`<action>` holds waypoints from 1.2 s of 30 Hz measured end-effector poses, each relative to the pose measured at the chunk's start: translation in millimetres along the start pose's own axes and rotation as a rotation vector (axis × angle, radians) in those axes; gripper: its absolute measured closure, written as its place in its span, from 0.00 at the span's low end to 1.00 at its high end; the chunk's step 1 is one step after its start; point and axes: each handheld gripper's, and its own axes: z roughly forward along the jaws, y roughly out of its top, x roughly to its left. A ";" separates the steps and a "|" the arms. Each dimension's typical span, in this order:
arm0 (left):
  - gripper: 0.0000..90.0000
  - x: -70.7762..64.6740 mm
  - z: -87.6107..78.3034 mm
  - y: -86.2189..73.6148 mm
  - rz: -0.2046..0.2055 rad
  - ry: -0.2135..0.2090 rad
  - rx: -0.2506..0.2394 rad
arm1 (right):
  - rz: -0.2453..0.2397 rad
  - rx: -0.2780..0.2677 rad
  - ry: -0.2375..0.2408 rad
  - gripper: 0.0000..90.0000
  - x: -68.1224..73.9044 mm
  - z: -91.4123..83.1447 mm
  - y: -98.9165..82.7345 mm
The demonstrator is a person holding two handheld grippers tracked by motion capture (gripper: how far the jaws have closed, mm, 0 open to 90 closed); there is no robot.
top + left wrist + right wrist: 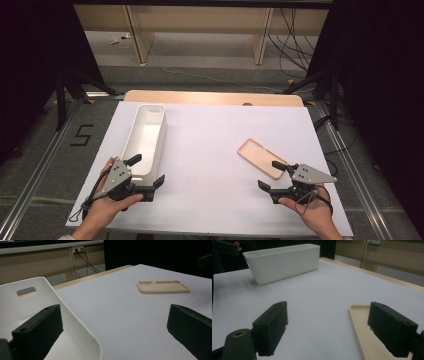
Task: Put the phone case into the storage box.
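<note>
A long white bin [145, 137] lies on the left half of the white table top, and a beige phone case [261, 157] lies hollow side up on the right half. My left gripper [148, 171] stands open at the bin's near end, one jaw over the bin's inside, the other over the table beside it. In the left gripper view the bin's wall [75, 322] runs between the jaws, and the phone case [163, 286] lies far off. My right gripper [272, 174] is open at the case's near end. Its right jaw hangs over the phone case [362, 332]; nothing is gripped.
The white table top [210, 165] ends at a wooden strip [215, 97] along the far side. Metal rails [350, 170] flank the table on the floor. Cables [292, 45] hang at the back right. The bin [284, 261] appears across the table in the right gripper view.
</note>
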 end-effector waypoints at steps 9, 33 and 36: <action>0.00 -0.2 0.1 0.5 0.000 0.001 -0.001 | 0.025 0.030 -0.032 0.19 -4.7 -2.9 1.3; 0.00 1.0 1.3 1.4 0.005 -0.010 -0.008 | -0.050 0.095 -0.112 0.92 -30.6 0.0 18.3; 0.00 1.2 0.7 1.4 0.002 -0.009 -0.008 | -0.049 0.114 -0.147 1.00 -39.7 3.9 20.7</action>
